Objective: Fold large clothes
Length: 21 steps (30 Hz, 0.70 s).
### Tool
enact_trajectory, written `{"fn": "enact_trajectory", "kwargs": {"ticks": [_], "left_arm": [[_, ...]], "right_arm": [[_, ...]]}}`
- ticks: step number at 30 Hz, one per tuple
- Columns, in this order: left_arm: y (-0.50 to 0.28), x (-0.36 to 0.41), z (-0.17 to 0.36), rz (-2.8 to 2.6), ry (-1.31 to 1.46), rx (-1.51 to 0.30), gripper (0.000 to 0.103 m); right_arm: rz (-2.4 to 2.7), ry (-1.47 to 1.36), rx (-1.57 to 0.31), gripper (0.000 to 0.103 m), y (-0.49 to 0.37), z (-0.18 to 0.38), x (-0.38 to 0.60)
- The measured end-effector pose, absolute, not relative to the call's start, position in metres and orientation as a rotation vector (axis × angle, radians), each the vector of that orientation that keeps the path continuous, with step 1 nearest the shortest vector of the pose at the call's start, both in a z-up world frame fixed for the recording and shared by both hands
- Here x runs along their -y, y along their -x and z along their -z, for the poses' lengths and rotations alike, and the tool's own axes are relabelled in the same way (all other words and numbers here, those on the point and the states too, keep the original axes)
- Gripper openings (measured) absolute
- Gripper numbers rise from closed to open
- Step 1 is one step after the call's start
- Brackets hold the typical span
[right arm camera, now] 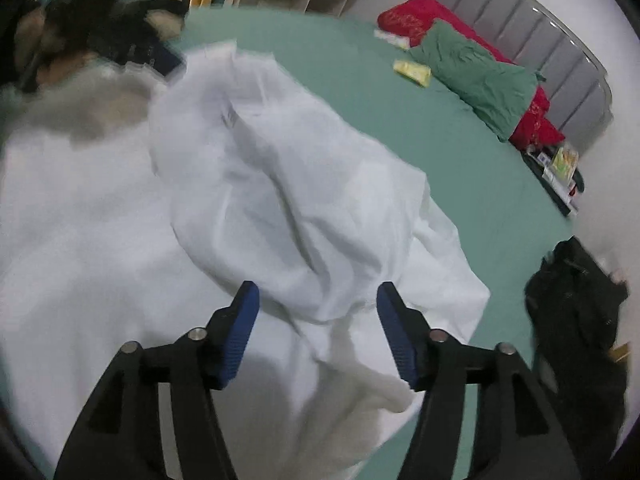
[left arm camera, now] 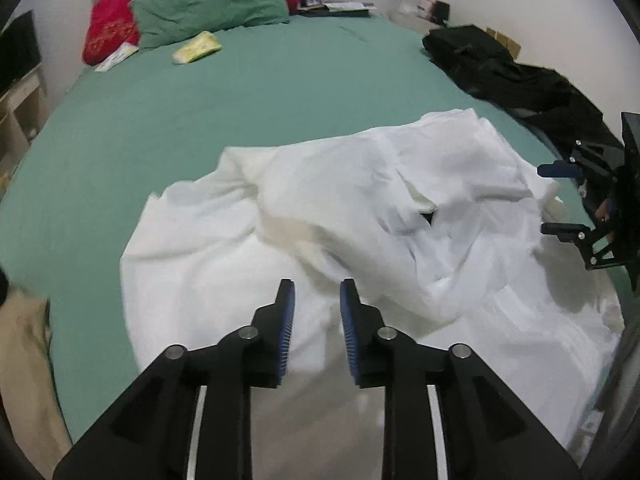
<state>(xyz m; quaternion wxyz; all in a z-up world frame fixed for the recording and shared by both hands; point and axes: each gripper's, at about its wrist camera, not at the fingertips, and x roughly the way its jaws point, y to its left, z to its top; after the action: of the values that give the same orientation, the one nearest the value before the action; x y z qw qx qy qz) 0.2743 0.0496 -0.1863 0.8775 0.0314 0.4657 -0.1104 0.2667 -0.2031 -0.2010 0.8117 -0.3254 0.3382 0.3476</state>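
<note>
A large white garment (left arm camera: 360,216) lies crumpled on the green bedsheet (left arm camera: 200,120), bunched into loose folds. My left gripper (left arm camera: 317,296) hovers over its near part, jaws a small way apart with nothing pinched between the blue pads. At the right edge of the left wrist view my right gripper (left arm camera: 558,200) stands open beside the garment's right side. In the right wrist view the right gripper (right arm camera: 318,296) is wide open above a raised fold of the white garment (right arm camera: 280,184), and its pads touch no cloth.
A green pillow (left arm camera: 212,8) and a red pillow (left arm camera: 112,24) lie at the headboard, with a yellow packet (left arm camera: 197,47) near them. A black garment (left arm camera: 512,76) is heaped at the bed's right side. Beige cloth (left arm camera: 24,360) hangs at the left edge.
</note>
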Motion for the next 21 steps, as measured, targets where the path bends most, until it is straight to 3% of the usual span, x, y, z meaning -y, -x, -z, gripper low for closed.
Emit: {"fn": "enact_trajectory", "kwargs": {"ticks": [8,15,21], "left_arm": [[-0.250,-0.062,0.174,0.218,0.057,-0.934,0.030],[-0.271,-0.040,0.179,0.221,0.164,-0.893,0.037],[-0.280,-0.009,0.210,0.245,0.090,-1.018,0.037]], "right_arm": [[-0.884,0.374,-0.784,0.068,-0.281,0.205,0.124],[-1.059,0.201,-1.117,0.068,-0.273,0.251,0.087],[-0.971,0.219,-1.011,0.068,-0.242,0.226,0.109]]}}
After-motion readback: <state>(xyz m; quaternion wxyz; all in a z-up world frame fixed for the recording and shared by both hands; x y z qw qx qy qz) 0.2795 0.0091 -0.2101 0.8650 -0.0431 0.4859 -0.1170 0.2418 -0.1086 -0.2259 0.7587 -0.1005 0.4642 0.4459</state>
